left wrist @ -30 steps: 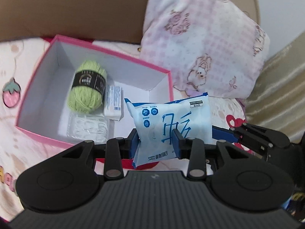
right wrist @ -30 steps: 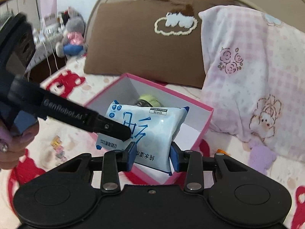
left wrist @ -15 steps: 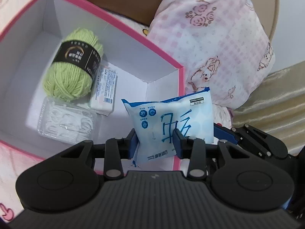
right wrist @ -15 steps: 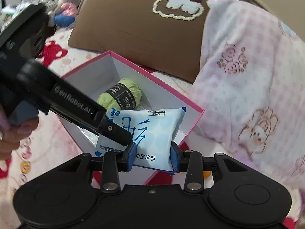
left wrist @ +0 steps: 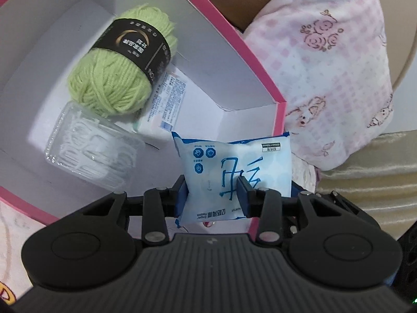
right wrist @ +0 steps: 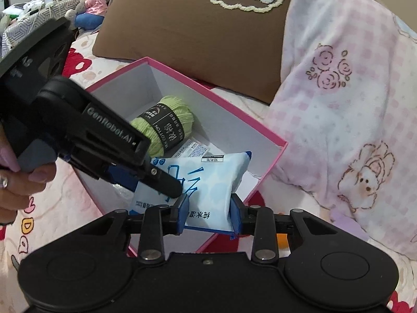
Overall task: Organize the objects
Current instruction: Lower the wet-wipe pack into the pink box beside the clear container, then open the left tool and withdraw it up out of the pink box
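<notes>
Both my claws pinch the same thing. My left gripper (left wrist: 213, 192) has its blue pads pressed into the lower half of the wet-wipes pack (left wrist: 235, 173), a soft, pillowy film pouch, pale blue and white with large blue characters and crimped ends. My right gripper (right wrist: 207, 210) clamps the pack's other edge, and its jaws have just closed further, denting the film between the pads. The pack hangs over the near right corner of the pink box (left wrist: 256, 64), a rigid cardboard box with a matte white interior and a pink rim.

Inside the box: a skein of light green yarn (left wrist: 118, 78), fuzzy, plump, cinched by a glossy black paper band; it leans on a flat white packet (left wrist: 166, 99) covered in fine print. Just beside these lies a clear, ribbed plastic case of dental floss picks (left wrist: 93, 154).

Left wrist view only: the floss case in full and the box floor. Right wrist view only: the left gripper's black arm crossing from the left, the hand (right wrist: 19, 182) around its grip, the brown pillow (right wrist: 198, 34) with a white stitched cloud, stuffed toys (right wrist: 90, 4) far back, and the printed bedsheet (right wrist: 65, 198). Both views show the fleecy pink-checked pillow (left wrist: 336, 78) beside the box.
</notes>
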A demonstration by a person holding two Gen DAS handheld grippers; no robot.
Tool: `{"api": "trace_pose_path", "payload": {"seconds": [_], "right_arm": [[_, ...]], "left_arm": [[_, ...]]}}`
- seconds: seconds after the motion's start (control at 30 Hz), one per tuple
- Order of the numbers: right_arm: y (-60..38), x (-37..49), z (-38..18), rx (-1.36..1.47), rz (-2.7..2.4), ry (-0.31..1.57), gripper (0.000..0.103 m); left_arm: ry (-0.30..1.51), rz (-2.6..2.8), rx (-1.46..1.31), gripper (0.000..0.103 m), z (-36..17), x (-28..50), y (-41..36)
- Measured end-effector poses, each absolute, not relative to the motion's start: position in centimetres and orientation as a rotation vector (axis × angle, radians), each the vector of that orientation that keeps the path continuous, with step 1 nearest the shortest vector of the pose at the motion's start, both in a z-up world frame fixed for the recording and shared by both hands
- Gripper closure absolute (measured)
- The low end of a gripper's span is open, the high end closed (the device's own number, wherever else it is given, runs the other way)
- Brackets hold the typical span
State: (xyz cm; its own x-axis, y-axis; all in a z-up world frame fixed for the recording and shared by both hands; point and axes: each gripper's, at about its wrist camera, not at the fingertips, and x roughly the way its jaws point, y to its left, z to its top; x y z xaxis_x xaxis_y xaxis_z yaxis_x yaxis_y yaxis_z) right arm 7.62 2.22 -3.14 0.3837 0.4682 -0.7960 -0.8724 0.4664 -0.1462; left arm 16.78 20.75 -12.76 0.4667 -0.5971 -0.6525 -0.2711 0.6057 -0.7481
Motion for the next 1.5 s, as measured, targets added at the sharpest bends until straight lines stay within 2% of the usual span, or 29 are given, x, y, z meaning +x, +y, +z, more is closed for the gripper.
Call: {"api": "trace_pose_path", "payload": {"seconds": [0.3,0.6,0.7,0.83,1.03,1.3,1.5], "right_arm": [[3.2,7.7,-4.3,-0.640,0.966,0.795,0.067],[4.0,7.1,-5.8,-0.650,0.998,0.846,0.067],[3.9,7.2,-5.9,-0.653,0.988,0.859,0.067],[3.1,7.8,-5.2,-0.606,0.996,0.880,0.064],[1.9,7.9,-5.0,-0.567,1.019,0.898,0.066],[1.1,8.0,-3.6,-0.516,1.017,0.865,0.066],[0.3,8.0,-2.3,-0.475,1.049,0.879,0.066]], "left_arm": [[1.226,-0.169,-0.838,0.063,-12.9,18.5,20.9],[1.248,-0.119,-0.738,0.065,-13.2,18.1,21.1],[1.225,-0.101,-0.747,0.065,-13.1,18.0,21.1],[1.179,-0.079,-0.703,0.070,-12.5,17.8,20.7],[1.180,-0.064,-0.520,0.076,-11.5,17.1,18.7],[1.081,-0.097,-0.517,0.076,-9.3,16.2,17.9],[1.072,-0.100,-0.440,0.076,-6.8,15.3,17.0]]}}
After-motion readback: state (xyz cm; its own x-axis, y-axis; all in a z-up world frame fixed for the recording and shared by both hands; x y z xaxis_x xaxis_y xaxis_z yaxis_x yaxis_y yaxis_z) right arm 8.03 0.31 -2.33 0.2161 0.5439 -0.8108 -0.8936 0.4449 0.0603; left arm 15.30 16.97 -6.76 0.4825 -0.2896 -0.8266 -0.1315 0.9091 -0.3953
